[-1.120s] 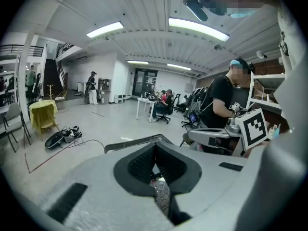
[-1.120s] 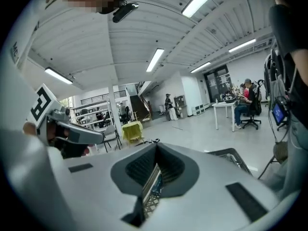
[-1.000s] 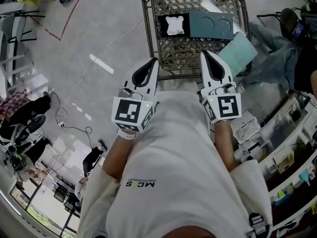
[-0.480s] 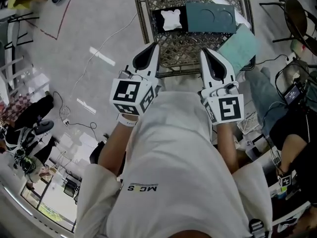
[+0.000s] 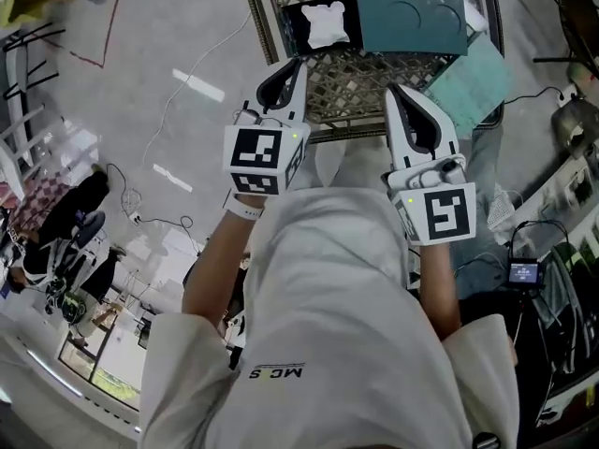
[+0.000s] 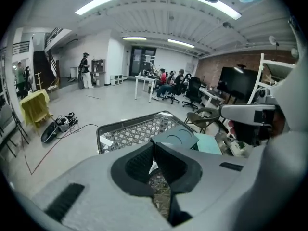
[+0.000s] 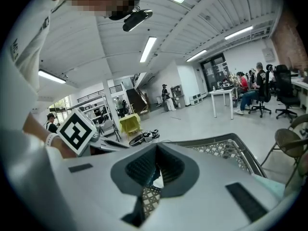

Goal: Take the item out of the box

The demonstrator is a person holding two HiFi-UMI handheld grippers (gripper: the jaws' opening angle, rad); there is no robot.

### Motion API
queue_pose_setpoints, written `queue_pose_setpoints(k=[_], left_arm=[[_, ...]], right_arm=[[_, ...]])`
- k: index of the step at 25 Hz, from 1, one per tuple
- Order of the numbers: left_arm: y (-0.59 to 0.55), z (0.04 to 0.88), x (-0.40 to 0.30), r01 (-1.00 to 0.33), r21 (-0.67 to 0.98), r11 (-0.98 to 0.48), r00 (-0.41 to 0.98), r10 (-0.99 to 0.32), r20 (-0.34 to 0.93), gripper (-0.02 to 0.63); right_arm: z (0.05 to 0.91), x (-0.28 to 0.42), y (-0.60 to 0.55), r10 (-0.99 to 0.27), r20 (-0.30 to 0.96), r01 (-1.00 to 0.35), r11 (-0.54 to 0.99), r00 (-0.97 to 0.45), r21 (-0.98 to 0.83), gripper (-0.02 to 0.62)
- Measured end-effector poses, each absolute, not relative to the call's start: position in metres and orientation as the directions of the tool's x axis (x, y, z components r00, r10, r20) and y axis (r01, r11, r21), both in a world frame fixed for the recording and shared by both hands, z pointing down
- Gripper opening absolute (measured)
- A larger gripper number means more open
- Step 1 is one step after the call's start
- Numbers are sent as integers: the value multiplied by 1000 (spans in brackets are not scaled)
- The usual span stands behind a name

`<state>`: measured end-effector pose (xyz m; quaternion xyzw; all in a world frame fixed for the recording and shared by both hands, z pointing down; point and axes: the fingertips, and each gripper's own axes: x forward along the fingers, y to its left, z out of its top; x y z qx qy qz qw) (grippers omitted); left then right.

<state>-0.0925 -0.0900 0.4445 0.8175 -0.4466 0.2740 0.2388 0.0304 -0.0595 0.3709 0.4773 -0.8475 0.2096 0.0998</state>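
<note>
Step in hand: approach, no grasp yet.
- Left tongs point(image 5: 296, 65) and right tongs point(image 5: 397, 94): both closed tip to tip, empty, over near edge of metal lattice table point(image 5: 360, 96).
- White moulded item point(image 5: 328, 24): in black open end of dark teal flat box point(image 5: 412, 21), farther along table.
- Next move likely: reach forward, part one pair, pinch item, lift clear.

Closed left tool point(image 6: 154, 145) before mesh table point(image 6: 126, 131)

Grey floor point(image 6: 106, 107), ceiling strip lights point(image 6: 96, 3), brick wall point(image 6: 211, 66), office chairs point(image 6: 192, 88)
</note>
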Motion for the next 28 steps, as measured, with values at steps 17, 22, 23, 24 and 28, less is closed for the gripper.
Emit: queue_pose_setpoints(k=[17,22,23,24,28], left_arm=[[-110,567,-93,-722,74,-688,433,-366,823,26],[-113,598,-89,-666,50,-744,409,-309,858,26],[-114,604,-89,-654,47,-755,404,-296,866,26],[-115,611,-89,-635,36,-772,395,-284,874,28],[-116,630,-89,-529,-14,-849,344,-230,911,28]], right_arm=[[421,27,-60,-733,447,-856,403,-513,-323,15],[429,28,-65,-728,455,-856,393,-513,-335,15],[431,28,-66,-726,458,-856,392,-513,-337,15],[433,28,-67,-724,462,-857,390,-512,-338,15],[440,32,-66,-719,478,-861,375,-504,-343,15]])
